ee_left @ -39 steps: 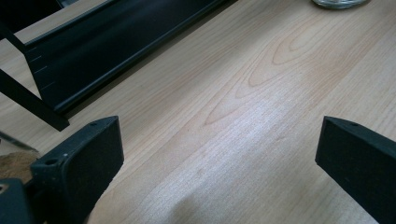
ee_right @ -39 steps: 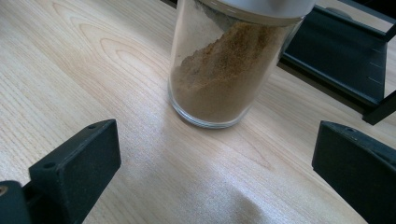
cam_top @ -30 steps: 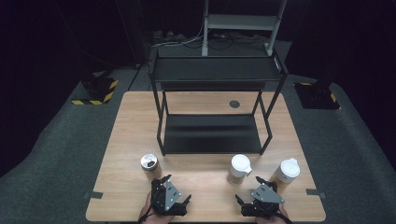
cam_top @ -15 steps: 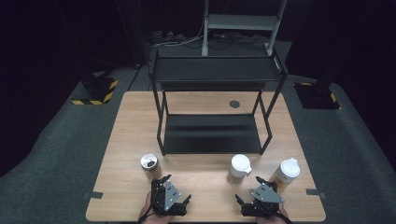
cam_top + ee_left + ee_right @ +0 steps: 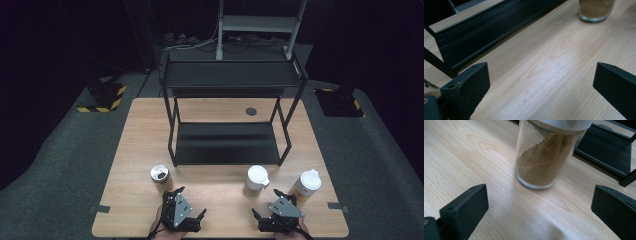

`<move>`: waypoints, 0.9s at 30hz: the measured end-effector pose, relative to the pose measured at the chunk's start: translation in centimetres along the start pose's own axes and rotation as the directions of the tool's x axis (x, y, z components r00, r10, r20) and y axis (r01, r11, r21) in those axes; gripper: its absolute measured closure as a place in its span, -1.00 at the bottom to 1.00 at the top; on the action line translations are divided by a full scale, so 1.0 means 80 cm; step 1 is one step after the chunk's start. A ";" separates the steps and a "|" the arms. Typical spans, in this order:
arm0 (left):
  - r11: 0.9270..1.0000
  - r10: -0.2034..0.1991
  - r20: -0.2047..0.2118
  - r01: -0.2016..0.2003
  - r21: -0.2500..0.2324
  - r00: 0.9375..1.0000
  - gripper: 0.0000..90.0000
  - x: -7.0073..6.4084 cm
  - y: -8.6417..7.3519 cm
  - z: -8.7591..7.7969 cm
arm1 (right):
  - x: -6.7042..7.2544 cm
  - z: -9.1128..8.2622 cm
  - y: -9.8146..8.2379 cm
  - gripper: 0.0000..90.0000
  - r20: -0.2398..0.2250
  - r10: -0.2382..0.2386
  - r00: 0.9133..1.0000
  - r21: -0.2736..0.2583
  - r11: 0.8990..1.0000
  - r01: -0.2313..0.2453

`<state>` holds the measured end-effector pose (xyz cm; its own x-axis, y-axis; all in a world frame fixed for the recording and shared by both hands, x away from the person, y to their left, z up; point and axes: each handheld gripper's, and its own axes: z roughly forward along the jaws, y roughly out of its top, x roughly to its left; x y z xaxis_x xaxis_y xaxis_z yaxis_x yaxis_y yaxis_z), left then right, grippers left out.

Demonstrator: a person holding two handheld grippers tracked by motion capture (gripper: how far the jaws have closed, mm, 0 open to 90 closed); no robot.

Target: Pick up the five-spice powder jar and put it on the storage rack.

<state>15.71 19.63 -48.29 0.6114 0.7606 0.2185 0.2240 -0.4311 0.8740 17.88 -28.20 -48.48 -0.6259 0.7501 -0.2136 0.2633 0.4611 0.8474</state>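
Three jars stood along the table's point(image 5: 135, 150) near edge before the shelf rack point(image 5: 227, 145). Both claws gaped empty: the right gripper point(image 5: 276, 218) faced the middle jar point(image 5: 546, 160) at twelve o'clock, likely lining up a grasp; the left gripper point(image 5: 183, 217) idled at seven o'clock.

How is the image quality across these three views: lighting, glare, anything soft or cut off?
High view: the table is evenly lit, its surroundings nearly black, the picture slightly soft. Left gripper view: sharp wood grain with a pale sheen mid-frame; the jar is cut off at the top edge. Right gripper view: the spice jar is clear, its lid cropped, with a soft shadow on the wood in front.
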 end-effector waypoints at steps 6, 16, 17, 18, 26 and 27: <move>1.000 0.006 0.000 -0.006 -0.026 1.000 -0.98 0.000 0.003 -0.008 | -0.001 0.000 -0.001 -1.00 0.000 0.000 1.000 -0.002 1.000 0.000; 0.998 0.003 -0.010 -0.004 -0.067 1.000 -0.98 0.005 0.008 -0.025 | -0.001 0.000 -0.001 -1.00 0.000 0.001 1.000 -0.003 1.000 -0.001; 0.997 0.002 -0.014 -0.003 -0.073 1.000 -0.98 0.005 0.009 -0.027 | -0.001 0.000 -0.001 -1.00 0.000 0.001 1.000 -0.004 1.000 -0.001; 0.997 0.000 -0.017 -0.002 -0.079 1.000 -0.98 0.007 0.009 -0.030 | -0.001 0.000 -0.001 -1.00 -0.001 0.001 1.000 -0.004 1.000 -0.001; 0.993 -0.024 -0.043 0.019 -0.116 0.999 -0.98 0.018 0.010 -0.044 | 0.000 0.000 -0.001 -1.00 -0.001 -0.003 1.000 -0.003 1.000 0.003; 0.993 -0.026 -0.045 0.020 -0.120 0.999 -0.98 0.019 0.009 -0.046 | 0.000 0.000 -0.001 -1.00 -0.001 -0.002 1.000 -0.003 1.000 0.002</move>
<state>14.05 22.26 -45.70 0.5705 0.7925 0.2154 0.1436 -0.3545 0.9240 17.88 -28.27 -48.52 -0.6274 0.7485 -0.2147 0.2599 0.4611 0.8484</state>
